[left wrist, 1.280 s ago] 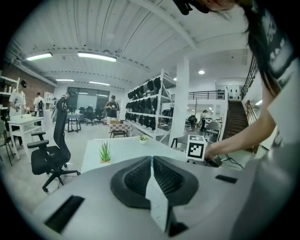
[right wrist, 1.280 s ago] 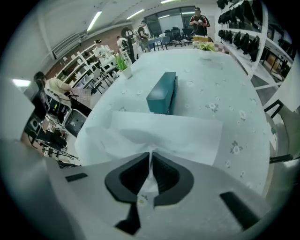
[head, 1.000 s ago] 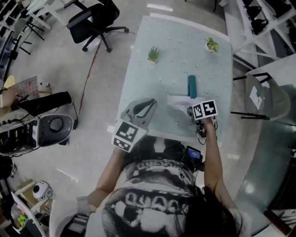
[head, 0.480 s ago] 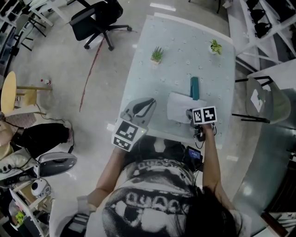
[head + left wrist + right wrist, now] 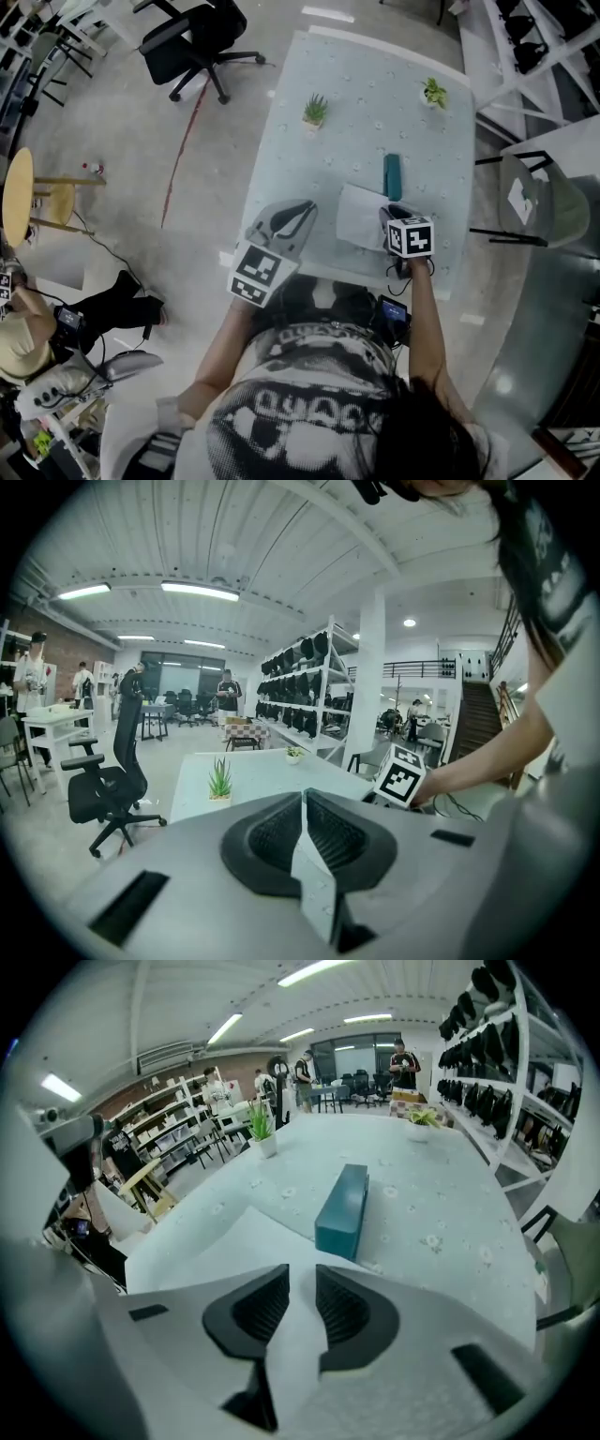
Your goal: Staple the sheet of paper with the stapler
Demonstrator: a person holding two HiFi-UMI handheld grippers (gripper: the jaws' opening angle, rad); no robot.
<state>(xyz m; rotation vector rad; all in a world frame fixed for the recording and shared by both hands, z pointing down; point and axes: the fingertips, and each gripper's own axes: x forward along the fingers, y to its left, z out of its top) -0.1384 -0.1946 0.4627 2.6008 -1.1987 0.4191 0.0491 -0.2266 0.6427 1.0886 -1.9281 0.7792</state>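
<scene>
Teal stapler [image 5: 392,176] lies at the paper [image 5: 356,217] edge on the tabletop [image 5: 375,94]. Right hand-held gripper [image 5: 302,1288] over the paper, jaws just opened narrowly, pressing nothing. Left hand-held gripper [image 5: 302,797] closed, empty.

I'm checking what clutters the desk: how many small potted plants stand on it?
2. The left plant stands on the table toward its far left side; the right plant stands near the far right corner. No third shows in any view.

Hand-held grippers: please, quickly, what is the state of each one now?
Left hand-held gripper: closed, empty.
Right hand-held gripper: open, its jaws have just been opening, nothing between them; the sheet of paper lies below.
</scene>
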